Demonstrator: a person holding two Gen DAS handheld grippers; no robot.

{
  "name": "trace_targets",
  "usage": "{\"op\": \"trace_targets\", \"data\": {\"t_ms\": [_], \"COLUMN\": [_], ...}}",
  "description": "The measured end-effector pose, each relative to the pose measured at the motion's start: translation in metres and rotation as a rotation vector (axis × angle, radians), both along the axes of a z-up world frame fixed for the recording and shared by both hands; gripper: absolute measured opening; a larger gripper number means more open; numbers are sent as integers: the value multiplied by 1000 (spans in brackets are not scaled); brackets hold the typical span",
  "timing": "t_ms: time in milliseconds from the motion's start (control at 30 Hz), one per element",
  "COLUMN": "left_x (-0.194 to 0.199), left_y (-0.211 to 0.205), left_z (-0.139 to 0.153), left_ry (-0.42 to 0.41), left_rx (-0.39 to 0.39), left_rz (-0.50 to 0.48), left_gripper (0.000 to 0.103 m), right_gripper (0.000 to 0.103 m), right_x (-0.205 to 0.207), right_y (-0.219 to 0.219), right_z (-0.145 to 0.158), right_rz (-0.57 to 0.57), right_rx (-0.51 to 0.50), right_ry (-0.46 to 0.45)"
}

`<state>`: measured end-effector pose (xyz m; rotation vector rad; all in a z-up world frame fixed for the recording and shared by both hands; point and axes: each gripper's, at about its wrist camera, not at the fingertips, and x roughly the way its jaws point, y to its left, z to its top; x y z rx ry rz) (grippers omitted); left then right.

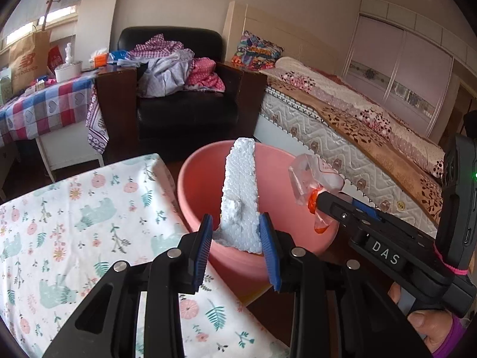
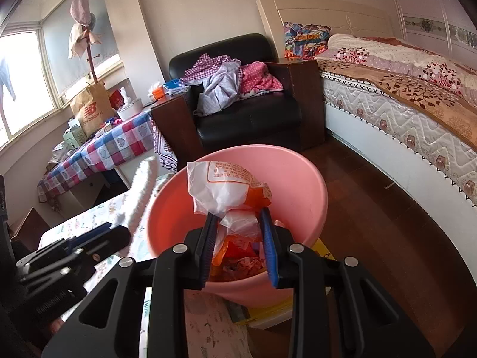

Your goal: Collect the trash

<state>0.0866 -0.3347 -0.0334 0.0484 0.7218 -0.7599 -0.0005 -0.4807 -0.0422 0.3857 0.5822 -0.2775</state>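
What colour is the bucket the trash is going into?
Pink; the bucket shows best in the right wrist view.

I see a black armchair (image 2: pixel 250 113) heaped with clothes (image 2: pixel 229 80), a checked tablecloth (image 2: pixel 119 146) to its left, and a bed (image 2: pixel 417 113) to its right

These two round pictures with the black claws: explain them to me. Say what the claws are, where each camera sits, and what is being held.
The claws are hand-held grippers, one per hand, each carrying a wide-angle camera looking along its fingers. In the left wrist view, the left gripper is shut on a white foam piece above a pink basin; a patterned tablecloth lies beside it. In the right wrist view, the right gripper is shut on a crumpled plastic bag over the same basin, which already holds wrappers. A thumb shows on the right gripper's handle.
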Motion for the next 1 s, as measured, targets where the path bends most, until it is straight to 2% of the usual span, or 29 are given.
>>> {"op": "trace_targets", "data": {"t_ms": [300,467,533,700,1000], "left_x": [11,13,12,7,-8], "left_y": [-17,-17,-17,-14,-2], "left_z": [-11,-12,-12,-8,6], "left_ry": [27,40,38,19,-14], "left_rx": [18,19,20,14,7], "left_rz": [-1,1,-1,-10,-5], "left_gripper": [33,34,39,45,49], "right_gripper": [29,37,42,42,43], "right_x": [16,19,18,14,1], "right_y": [-5,-6,-6,-4,12], "right_z": [-14,-16,-15,-11,4], "right_rz": [3,0,0,1,12], "right_rx": [6,32,28,21,-14], "right_ry": [52,71,74,69,55]}}
